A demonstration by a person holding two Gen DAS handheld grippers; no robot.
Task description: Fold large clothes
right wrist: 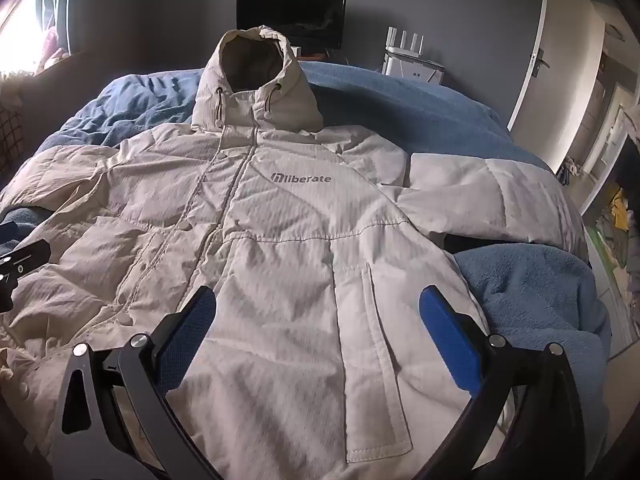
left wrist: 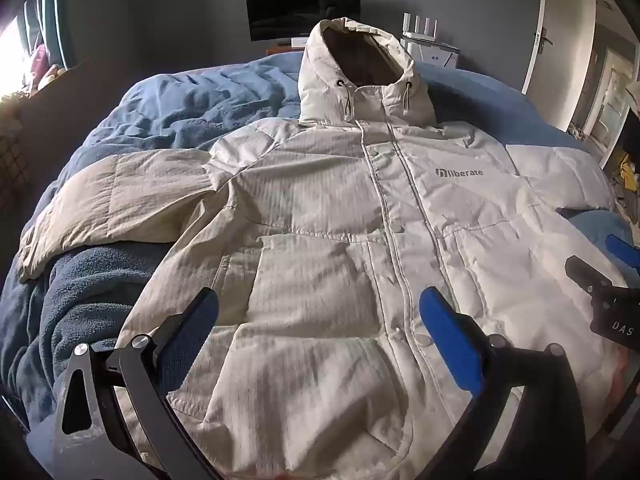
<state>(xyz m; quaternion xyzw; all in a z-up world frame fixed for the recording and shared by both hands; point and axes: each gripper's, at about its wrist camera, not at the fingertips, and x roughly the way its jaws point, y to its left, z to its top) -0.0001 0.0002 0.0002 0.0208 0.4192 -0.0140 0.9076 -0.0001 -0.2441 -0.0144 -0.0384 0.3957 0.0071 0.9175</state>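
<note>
Nothing folded yet: the white hooded jacket (left wrist: 340,240) lies flat, front up, sleeves out across the bed (left wrist: 180,100), while left gripper (left wrist: 320,312) and right gripper (right wrist: 320,312) hover above its hem, fingers wide open, empty

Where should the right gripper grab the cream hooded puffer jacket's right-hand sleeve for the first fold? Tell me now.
Probably at the sleeve's outer cuff end, coming in from the bed's right edge. The cream hooded puffer jacket lies flat, face up, sleeve spread sideways over the blue blanket, so its free end lifts easily across the chest. The right gripper hangs open above the hem, holding nothing.
</note>
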